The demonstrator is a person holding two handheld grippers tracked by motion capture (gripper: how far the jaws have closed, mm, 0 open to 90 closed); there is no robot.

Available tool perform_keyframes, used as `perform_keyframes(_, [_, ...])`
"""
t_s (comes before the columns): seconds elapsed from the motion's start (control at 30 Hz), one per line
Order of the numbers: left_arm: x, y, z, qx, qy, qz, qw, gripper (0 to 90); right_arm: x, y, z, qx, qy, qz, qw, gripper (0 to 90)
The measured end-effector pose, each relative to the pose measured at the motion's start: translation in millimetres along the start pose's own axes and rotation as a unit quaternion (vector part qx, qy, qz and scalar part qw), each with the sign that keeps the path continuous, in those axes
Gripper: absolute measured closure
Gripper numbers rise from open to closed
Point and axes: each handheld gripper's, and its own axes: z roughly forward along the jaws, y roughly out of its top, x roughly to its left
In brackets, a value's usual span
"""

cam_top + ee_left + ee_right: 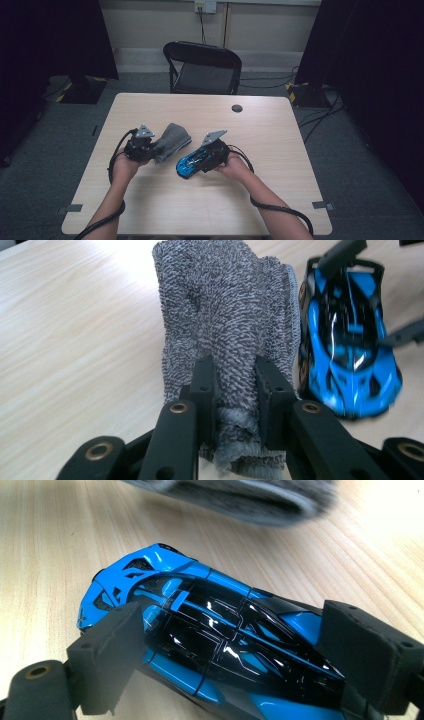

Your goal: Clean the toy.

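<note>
The grey cloth (171, 141) and the blue toy car (191, 162) lay just beside each other near the middle of the surface (150, 210), leaving only a thin gap between them; in the left gripper view the cloth's edge ran close along the car's side. The left gripper (145, 147) blocked the cloth's near left end, its fingers (202, 385) clamped on the fabric, and the right gripper (210, 152) straddled the car's flanks. Bare wood lay open ahead of both, up to a small dark disc (237, 108) near the far edge. Wide free stretches also ran along the left side, the right side and the near edge. A folding chair (202, 67) stood beyond the far edge.
</note>
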Motion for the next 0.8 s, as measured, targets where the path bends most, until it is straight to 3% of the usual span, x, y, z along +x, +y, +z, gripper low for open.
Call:
perform_keyframes(0.3, [-6.6,21.6,30.2,0.01,-0.015,0.017,0.9997,73.2,0.1,-0.7,-0.2,-0.002,-0.001,0.002,1.0,11.4])
perform_keyframes(0.8, [-11.1,40.5,65.1,0.016,-0.03,0.013,0.9993,73.1,-0.2,-0.9,-0.2,-0.003,0.001,0.003,1.0,11.4])
